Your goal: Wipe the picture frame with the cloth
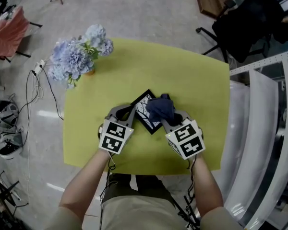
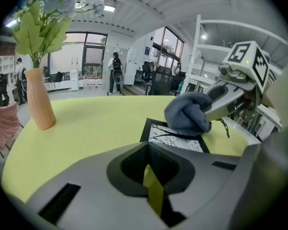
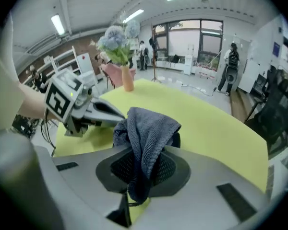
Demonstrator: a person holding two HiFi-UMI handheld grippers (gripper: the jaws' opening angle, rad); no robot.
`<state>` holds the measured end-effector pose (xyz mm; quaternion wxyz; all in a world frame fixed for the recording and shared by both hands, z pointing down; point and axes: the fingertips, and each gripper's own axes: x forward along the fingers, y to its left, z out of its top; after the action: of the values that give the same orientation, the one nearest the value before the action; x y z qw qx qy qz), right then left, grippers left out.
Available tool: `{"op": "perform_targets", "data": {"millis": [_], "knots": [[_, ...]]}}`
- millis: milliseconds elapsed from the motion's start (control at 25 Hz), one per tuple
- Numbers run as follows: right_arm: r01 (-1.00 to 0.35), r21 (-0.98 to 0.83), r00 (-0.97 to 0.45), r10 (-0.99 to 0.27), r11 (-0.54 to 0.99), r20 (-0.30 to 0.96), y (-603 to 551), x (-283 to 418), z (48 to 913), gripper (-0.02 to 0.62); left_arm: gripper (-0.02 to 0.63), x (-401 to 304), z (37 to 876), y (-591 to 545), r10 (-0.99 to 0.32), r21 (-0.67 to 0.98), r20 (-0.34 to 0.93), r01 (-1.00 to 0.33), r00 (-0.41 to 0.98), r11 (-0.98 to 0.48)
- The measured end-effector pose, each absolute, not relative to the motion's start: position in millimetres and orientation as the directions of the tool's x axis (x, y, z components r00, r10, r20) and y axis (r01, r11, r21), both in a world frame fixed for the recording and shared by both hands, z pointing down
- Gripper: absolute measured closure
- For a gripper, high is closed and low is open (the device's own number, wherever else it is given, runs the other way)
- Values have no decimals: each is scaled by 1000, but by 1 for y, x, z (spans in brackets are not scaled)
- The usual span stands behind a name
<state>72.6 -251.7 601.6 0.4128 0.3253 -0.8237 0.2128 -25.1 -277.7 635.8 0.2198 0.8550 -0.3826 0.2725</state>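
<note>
Right gripper [image 1: 170, 120] is clamping the bunched grey-blue cloth [image 1: 161, 108] over the black picture frame [image 1: 144, 110] on the yellow table [image 1: 192, 80]. Left gripper [image 1: 126, 113] is sitting pinched closed and empty beside the frame.

Yellow-green table [image 1: 192, 80] in front of you. Its far left corner carries an upright tan vase [image 2: 40, 99] of pale blue flowers [image 1: 79, 56]. On the floor to your left are loose cables [image 1: 33, 90], a white power strip [image 1: 38, 67] and a pink chair [image 1: 9, 32]. Black office chair [image 1: 245, 23] sits past the far right corner — white rack [image 1: 273, 128] runs along your right.
</note>
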Motion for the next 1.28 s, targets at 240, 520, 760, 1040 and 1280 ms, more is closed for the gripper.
{"op": "perform_targets", "data": {"millis": [240, 520, 760, 1040, 1280], "knots": [[-696, -106, -522, -398, 710, 754, -286, 26, 601, 545, 598, -25, 636, -278, -531, 174, 635, -773, 562, -610], [-713, -194, -540, -351, 674, 765, -279, 1, 637, 545, 598, -25, 636, -278, -528, 170, 634, -767, 566, -618], [-698, -231, -538, -284, 678, 794, -256, 12, 643, 545, 599, -26, 636, -278, -524, 173, 635, -766, 567, -619], [-700, -178, -462, -248, 692, 851, -217, 48, 644, 545, 600, -25, 636, -278, -520, 169, 635, -759, 572, -628], [-739, -144, -404, -262, 658, 876, -199, 75, 635, 545, 600, -26, 637, -278, -514, 173, 635, -755, 576, -633]]}}
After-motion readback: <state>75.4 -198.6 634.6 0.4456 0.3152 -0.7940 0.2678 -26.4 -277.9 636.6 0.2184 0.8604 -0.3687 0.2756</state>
